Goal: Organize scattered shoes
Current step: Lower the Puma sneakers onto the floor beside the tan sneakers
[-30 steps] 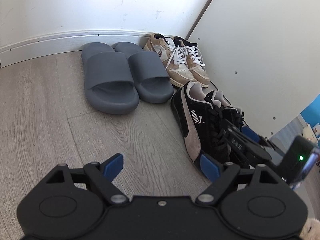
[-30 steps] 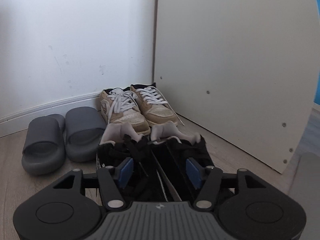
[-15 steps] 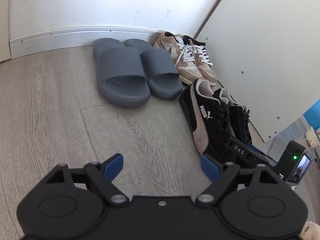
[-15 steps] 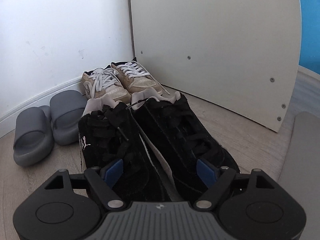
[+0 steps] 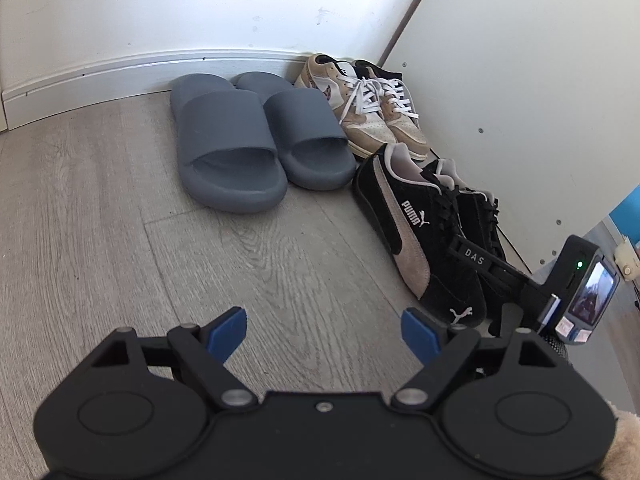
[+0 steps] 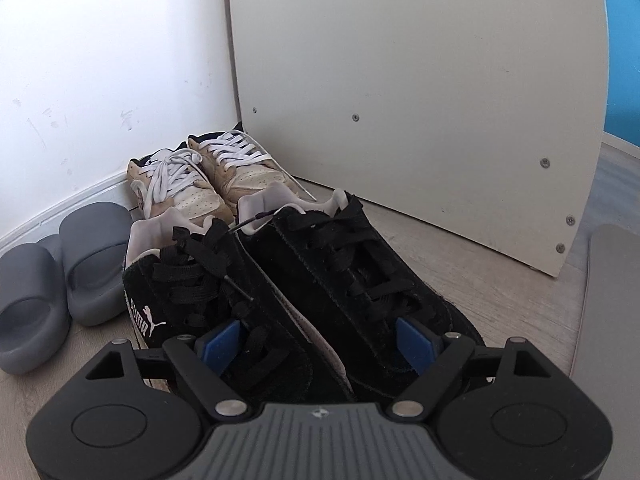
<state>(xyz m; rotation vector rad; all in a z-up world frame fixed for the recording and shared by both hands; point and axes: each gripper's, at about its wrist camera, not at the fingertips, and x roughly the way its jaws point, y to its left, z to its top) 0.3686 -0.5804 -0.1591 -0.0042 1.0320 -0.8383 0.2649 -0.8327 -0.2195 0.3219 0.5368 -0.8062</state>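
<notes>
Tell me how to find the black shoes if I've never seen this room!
Look at the corner where the white wall meets the cream cabinet panel. Tan sneakers sit deepest in that corner, grey slides beside them along the wall. The black shoes are the pair in front of the tan ones, the only ones with black laces and a pale stripe reading PUMA.

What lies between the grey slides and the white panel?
The tan sneakers, seen in the left wrist view, fill the corner between the grey slides and the white panel.
</notes>
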